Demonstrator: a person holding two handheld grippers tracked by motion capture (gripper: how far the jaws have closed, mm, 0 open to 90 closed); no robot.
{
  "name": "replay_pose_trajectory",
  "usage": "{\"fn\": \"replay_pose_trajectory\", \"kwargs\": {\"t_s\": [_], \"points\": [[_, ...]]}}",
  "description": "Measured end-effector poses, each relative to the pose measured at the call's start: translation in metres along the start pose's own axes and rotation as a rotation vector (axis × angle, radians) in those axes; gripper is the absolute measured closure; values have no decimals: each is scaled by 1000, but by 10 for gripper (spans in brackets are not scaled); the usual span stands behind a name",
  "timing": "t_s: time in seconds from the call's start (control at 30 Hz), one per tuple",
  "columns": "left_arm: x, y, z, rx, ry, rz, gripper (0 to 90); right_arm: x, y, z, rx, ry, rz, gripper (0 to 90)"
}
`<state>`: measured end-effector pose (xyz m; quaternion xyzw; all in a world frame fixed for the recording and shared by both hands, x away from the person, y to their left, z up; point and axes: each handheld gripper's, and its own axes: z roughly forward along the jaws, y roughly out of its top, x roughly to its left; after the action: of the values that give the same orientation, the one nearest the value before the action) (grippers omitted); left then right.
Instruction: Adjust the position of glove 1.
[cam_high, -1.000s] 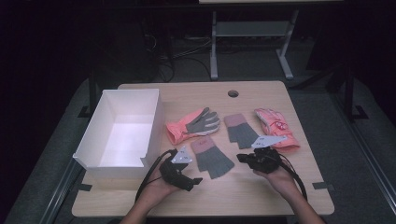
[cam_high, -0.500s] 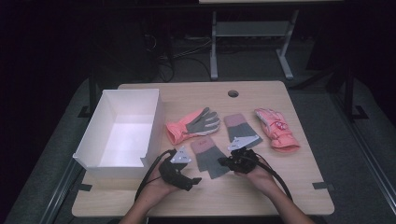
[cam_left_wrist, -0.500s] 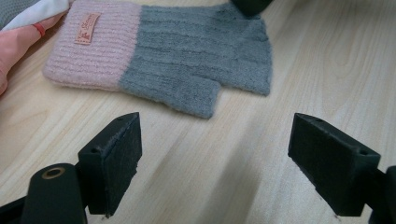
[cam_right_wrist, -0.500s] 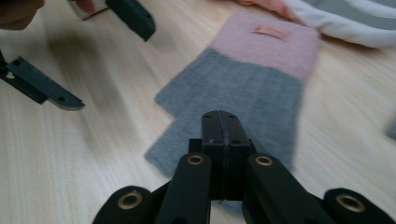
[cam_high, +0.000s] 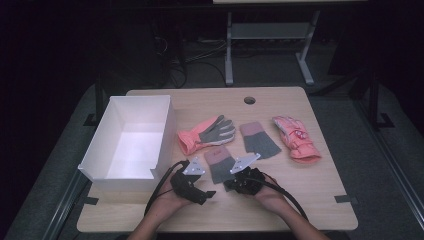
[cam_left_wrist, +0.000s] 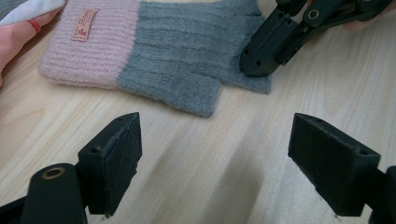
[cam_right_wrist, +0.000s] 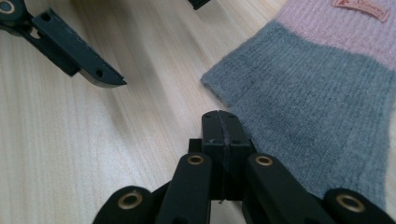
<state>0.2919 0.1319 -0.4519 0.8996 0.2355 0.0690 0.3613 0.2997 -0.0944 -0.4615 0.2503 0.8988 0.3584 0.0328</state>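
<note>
Wooden table (cam_high: 300, 200) stood on grey floor in a dark room; white box (cam_high: 131, 140) at left. Both hands lay at near edge. Left gripper (cam_left_wrist: 215, 154): jaws wide apart, holding nothing. Right gripper (cam_right_wrist: 220, 128): jaws pressed together at edge of pink/grey knit glove (cam_left_wrist: 163, 56), w/ nothing between them.

- two knit mitts, grey with pink cuffs: one near the front edge (cam_high: 220, 164), one further back (cam_high: 259, 139)
- two pink gloves, one palm up with a grey palm (cam_high: 206, 133), one off to the right (cam_high: 295, 138)
- one white box (cam_high: 100, 150)
- one wooden table (cam_high: 300, 200)
- two grippers, left (cam_high: 205, 193) and right (cam_high: 230, 186)
</note>
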Motion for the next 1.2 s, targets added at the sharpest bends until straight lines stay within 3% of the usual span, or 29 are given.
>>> {"fn": "replay_pose_trajectory", "kwargs": {"t_s": [0.33,0.57,0.97,1.2], "points": [[0,0,-1,-5,-2,-2,171,-2,-4,-5,14,0,2,900],[0,0,-2,-3,0,-3,171,-7,-15,-18,33,-29,6,900],[1,0,-1,-3,-2,-1,171,-21,-44,-51,68,-80,43,900],[0,1,-1,-1,1,1,171,-33,-72,-77,66,-105,101,900]]}}
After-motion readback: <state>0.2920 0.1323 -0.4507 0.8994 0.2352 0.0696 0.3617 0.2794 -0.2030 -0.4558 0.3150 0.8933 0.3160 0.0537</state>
